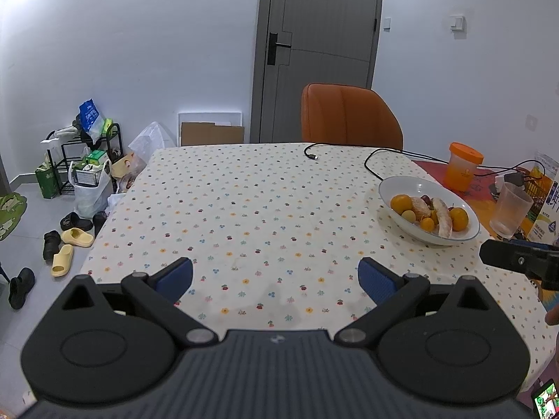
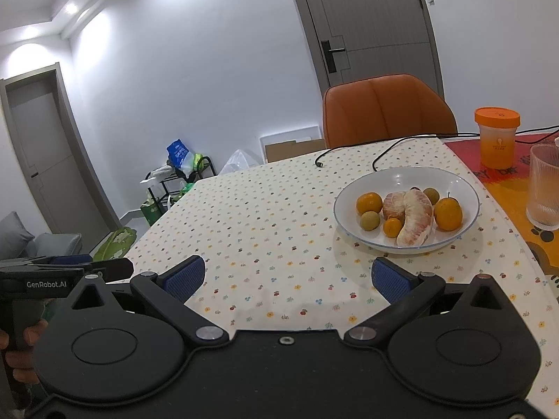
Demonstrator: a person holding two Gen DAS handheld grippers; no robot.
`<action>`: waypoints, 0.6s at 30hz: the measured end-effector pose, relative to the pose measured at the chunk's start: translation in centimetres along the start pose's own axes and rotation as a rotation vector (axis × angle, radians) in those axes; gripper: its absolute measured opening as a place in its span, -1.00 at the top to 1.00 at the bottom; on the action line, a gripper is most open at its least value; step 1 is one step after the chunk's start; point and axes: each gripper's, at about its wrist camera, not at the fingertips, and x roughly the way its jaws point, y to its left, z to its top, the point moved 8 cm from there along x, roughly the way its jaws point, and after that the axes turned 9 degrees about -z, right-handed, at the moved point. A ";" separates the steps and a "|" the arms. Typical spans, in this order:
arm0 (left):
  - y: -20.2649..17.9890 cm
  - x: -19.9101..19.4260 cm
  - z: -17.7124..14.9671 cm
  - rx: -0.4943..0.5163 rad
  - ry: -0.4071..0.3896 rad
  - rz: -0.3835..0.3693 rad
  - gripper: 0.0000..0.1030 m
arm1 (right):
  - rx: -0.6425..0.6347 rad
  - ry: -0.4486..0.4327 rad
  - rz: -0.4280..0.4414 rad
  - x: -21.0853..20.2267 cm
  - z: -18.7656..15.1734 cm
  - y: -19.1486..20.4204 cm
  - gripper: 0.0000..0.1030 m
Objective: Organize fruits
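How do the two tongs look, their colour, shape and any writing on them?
Both tongs are black plastic. The left tongs and the right tongs each have two angled arms with silver pivot screws, round disc housings and ribbed blue pads at the tips. The left tongs' handle, seen from the right wrist camera, bears white lettering "GenRobot.AI". No cables or sleeves are visible.

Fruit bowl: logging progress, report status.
Left claw and right claw open, empty. Fruit all in white bowl. Black cable behind bowl; approach unobstructed.
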 end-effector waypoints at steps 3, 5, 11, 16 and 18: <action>0.0 0.0 0.0 0.000 0.001 0.000 -0.94 | -0.002 0.001 -0.001 0.0 0.0 0.0 -1.00; 0.1 0.1 -0.1 -0.003 0.004 0.000 -0.94 | -0.001 0.003 -0.001 0.1 0.0 -0.1 -1.00; 0.0 0.3 -0.2 -0.005 0.010 -0.005 -0.94 | 0.000 0.009 -0.004 0.4 -0.2 -0.2 -1.00; -0.1 0.6 -0.3 0.000 0.014 -0.009 -0.94 | 0.003 0.014 -0.009 0.6 -0.3 -0.4 -1.00; -0.1 0.7 -0.3 -0.004 0.019 -0.014 -0.94 | 0.005 0.016 -0.010 0.7 -0.4 -0.5 -1.00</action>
